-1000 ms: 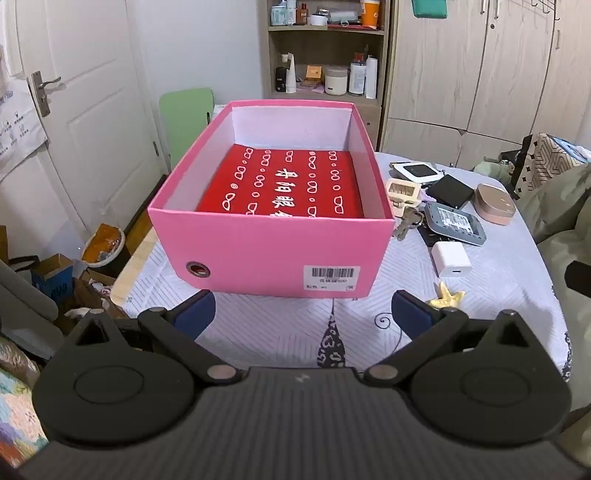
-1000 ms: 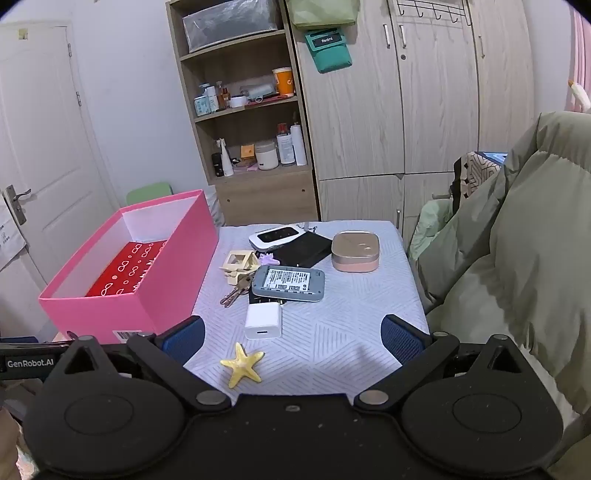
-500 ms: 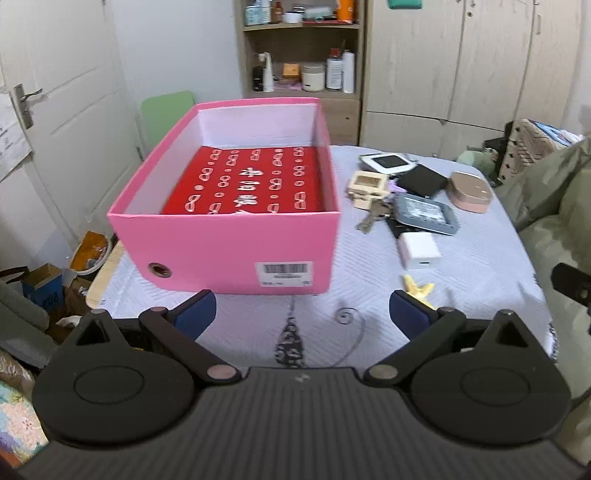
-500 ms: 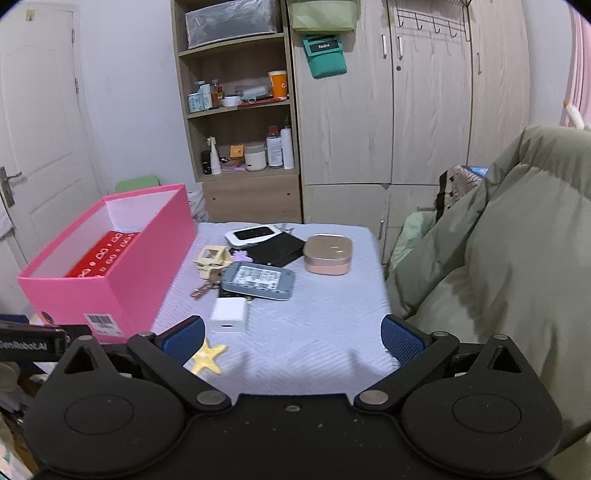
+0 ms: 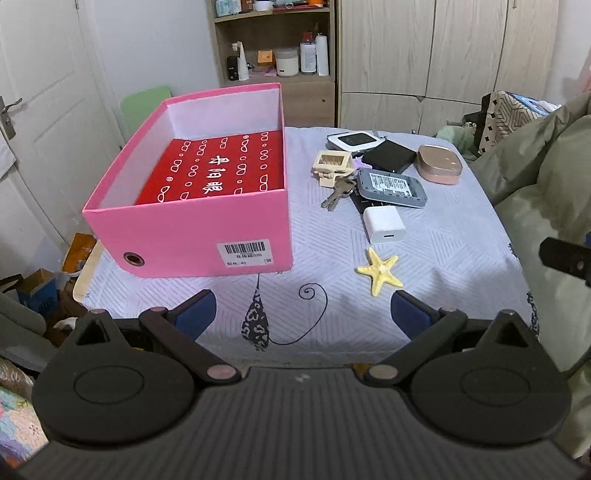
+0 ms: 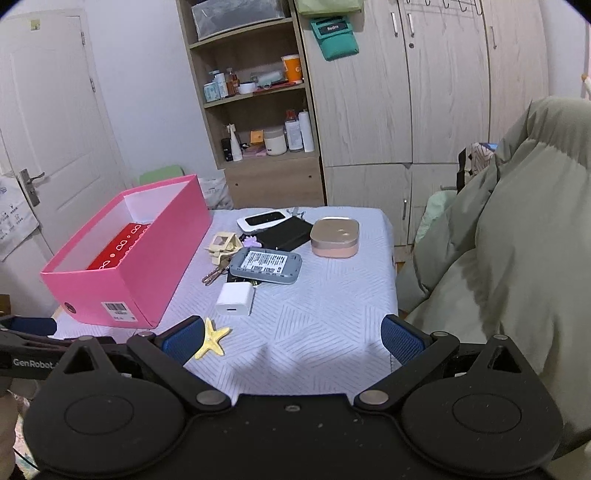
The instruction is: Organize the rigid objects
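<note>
**Pink box and small items on the table, both grippers spread wide**

A pink box [image 5: 192,229] sits on the left half of a table covered by a pale patterned tablecloth [image 5: 443,251]. Its near end wall carries a white barcode sticker [image 5: 245,253] with small print too fine to read surely, and a round metal-ringed hole [image 5: 133,259]. Inside lies a red sheet [image 5: 218,173] printed with white Chinese characters and little ovals.

Right of the box, apart from it, the loose things cluster: a yellow starfish [image 5: 380,271] nearest the front edge, a white charger cube [image 5: 384,224] just behind it, a grey pocket router [image 5: 391,186] face-down with a printed label, a bunch of keys [image 5: 338,192] touching a beige plastic charm [image 5: 330,164], a black flat case [image 5: 393,155], a white-and-black device [image 5: 352,140] and a rose-gold rounded case [image 5: 439,164].

The left gripper [image 5: 301,314] hovers above the table's front edge, its blue-padded jaws held far apart with nothing between them. The right gripper [image 6: 291,338] is likewise spread and empty, its left pad overlapping the starfish in its own view. In the right wrist view, "GenRobot" reads on the left gripper's side at the frame's left edge. A green pouch [image 6: 334,35] hanging on the wardrobe shows a "Redmi" tag.
</note>
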A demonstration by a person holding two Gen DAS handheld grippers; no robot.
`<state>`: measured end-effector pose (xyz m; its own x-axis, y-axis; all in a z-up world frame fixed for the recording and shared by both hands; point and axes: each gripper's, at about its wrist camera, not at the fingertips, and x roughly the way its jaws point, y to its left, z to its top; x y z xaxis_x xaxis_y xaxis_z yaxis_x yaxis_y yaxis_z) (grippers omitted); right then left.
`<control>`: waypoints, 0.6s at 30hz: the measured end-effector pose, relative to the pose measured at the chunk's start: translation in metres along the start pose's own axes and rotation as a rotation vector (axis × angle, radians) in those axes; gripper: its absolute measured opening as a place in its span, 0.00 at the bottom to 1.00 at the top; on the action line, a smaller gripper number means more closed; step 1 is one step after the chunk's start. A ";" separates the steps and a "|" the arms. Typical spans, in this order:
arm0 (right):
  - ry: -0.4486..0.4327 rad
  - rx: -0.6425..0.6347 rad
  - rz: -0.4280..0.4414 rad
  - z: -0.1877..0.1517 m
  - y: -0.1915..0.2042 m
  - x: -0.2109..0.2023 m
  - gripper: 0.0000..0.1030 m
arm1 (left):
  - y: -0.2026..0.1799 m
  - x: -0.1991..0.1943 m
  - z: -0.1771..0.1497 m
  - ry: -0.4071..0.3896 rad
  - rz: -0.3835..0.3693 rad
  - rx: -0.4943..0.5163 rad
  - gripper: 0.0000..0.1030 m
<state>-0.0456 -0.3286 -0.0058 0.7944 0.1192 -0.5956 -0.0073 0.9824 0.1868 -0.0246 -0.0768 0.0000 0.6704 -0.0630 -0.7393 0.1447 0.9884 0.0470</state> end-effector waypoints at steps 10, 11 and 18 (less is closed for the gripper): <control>-0.004 -0.017 0.023 0.001 0.011 0.000 1.00 | 0.006 0.005 0.002 -0.003 0.009 -0.009 0.99; -0.003 -0.019 0.022 0.001 0.012 0.001 1.00 | 0.007 0.006 0.003 -0.001 0.008 -0.011 0.99; -0.001 -0.030 0.015 -0.001 0.018 0.002 1.00 | 0.014 0.008 0.002 0.005 0.001 -0.035 0.99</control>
<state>-0.0444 -0.3108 -0.0043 0.7944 0.1339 -0.5925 -0.0374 0.9843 0.1724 -0.0152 -0.0641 -0.0039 0.6667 -0.0615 -0.7428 0.1185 0.9927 0.0242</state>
